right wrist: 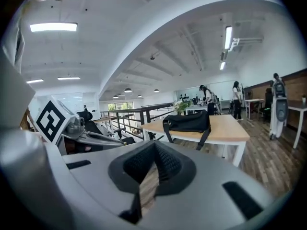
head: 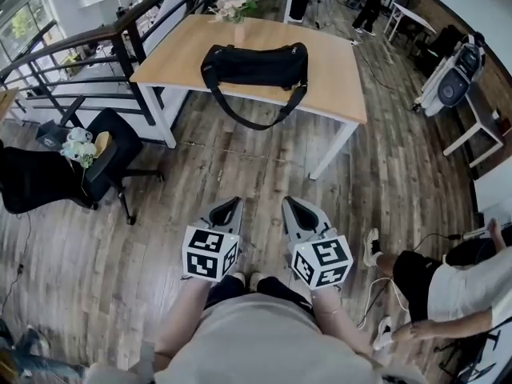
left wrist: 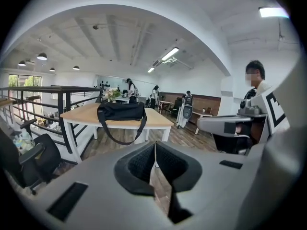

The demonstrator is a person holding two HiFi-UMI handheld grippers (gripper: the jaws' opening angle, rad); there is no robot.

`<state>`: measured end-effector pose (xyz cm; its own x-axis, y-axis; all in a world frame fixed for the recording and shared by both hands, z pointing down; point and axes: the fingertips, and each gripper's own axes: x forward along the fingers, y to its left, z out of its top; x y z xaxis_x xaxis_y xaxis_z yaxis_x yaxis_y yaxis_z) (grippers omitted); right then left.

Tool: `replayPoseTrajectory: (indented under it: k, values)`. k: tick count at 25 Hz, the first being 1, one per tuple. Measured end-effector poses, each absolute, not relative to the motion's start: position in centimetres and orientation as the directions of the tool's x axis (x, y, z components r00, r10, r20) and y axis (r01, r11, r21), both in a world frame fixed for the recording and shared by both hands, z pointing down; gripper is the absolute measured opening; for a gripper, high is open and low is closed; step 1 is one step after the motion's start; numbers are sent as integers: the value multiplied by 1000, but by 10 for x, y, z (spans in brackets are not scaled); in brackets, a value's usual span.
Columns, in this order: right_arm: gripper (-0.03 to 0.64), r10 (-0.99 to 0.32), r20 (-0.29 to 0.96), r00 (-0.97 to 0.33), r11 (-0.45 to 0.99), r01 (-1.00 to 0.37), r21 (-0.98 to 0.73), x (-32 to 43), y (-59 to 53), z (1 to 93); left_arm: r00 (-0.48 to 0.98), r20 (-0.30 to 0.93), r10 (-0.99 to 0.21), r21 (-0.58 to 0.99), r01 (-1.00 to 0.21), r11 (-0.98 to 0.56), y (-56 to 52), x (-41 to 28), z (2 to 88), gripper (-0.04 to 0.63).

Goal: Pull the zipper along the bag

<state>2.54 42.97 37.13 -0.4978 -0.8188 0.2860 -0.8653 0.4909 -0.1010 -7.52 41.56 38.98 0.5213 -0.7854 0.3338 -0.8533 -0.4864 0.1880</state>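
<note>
The black duffel bag (head: 254, 64) lies on the wooden table (head: 336, 62), its strap looping over the front edge. Both grippers hang close to my body over the wooden floor, well short of the table. The left gripper (head: 227, 206) has its jaws together with nothing between them, and so does the right gripper (head: 294, 206). In the left gripper view the bag (left wrist: 121, 111) sits far ahead beyond the left gripper (left wrist: 155, 146). The right gripper view shows the bag (right wrist: 187, 121) far beyond the right gripper (right wrist: 154, 146). I cannot make out the zipper at this distance.
A black office chair (head: 48, 178) with a pale bundle (head: 80, 146) on it stands to the left by a dark railing (head: 120, 30). A flower vase (head: 234, 10) stands at the table's far edge. A seated person (head: 448, 282) is at the lower right.
</note>
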Motion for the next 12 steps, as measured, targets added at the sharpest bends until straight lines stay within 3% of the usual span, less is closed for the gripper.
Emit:
replayPoseTrajectory:
  k: [12]
  values:
    - [8,-820,228,-524,507,-851,-133,37,423,356,549,248,-798,162,-836,-525,407,-53,363,23]
